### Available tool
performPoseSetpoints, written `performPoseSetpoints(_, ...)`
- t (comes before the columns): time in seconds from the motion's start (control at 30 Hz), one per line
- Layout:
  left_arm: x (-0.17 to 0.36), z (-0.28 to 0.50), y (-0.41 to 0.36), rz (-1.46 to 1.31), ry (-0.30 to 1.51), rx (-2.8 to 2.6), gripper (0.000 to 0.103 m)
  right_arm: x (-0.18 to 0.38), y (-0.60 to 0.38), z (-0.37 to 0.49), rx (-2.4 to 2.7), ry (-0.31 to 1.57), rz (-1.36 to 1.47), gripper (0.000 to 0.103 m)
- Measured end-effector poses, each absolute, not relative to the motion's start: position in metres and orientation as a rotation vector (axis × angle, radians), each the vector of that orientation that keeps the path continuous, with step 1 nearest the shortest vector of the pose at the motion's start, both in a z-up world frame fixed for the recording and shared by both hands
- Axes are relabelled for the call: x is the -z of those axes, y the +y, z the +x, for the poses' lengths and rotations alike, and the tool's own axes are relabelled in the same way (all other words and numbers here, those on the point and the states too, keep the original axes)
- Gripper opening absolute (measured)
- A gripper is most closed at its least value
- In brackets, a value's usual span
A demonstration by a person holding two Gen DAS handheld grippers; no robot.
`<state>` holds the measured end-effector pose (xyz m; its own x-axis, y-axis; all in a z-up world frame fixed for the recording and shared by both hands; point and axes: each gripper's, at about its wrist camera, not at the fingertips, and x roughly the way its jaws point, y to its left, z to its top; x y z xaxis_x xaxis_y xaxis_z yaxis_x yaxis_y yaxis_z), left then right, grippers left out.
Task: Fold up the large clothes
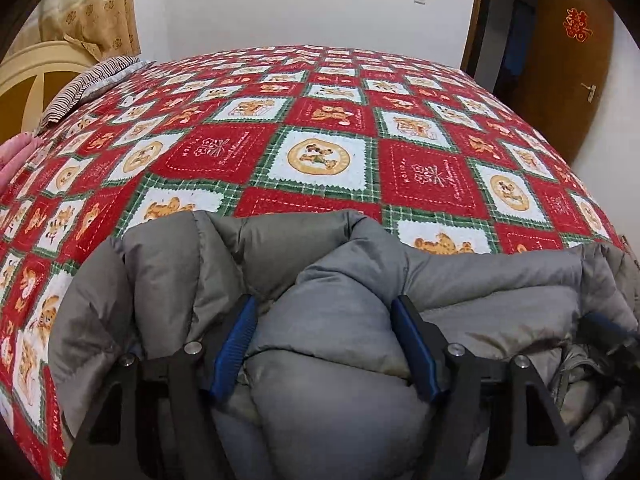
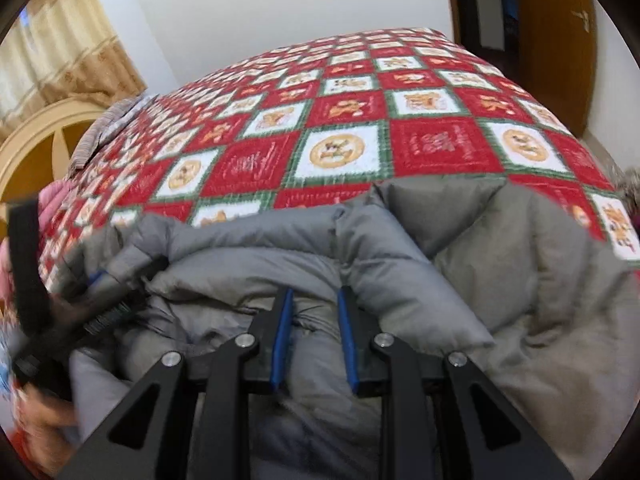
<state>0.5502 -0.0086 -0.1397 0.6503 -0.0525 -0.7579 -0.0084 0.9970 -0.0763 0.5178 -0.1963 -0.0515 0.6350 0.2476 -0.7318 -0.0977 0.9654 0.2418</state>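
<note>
Grey puffer coat (image 1: 340, 320) lies bunched at the bed's near edge on the quilt (image 1: 320, 152), so I judge folding barely begun. My left gripper (image 1: 324, 344) straddles a puffy fold, jaws spread; my right gripper (image 2: 314, 344) pinches a ridge of it.

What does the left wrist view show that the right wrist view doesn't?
Left only: the left gripper with its jaws wide around a puffy fold of the grey jacket, and a red decal on the door. Right only: the right gripper with its jaws narrow over the jacket, and the left gripper seen side-on, blurred. Both: jacket, quilt, striped pillow, curtain.
</note>
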Motion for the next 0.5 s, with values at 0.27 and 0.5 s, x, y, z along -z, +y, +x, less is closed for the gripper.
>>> performPoseSetpoints(0.27,0.141,0.555,-0.008,-0.103,0.86,0.046,0.071,0.067,-0.216,0.529,-0.06,0.896,0.022,0.026)
performPoseSetpoints(0.5,0.143,0.561,-0.01,-0.094,0.875,0.055,0.076,0.074,-0.201,0.531,0.002,0.842,-0.085,0.026)
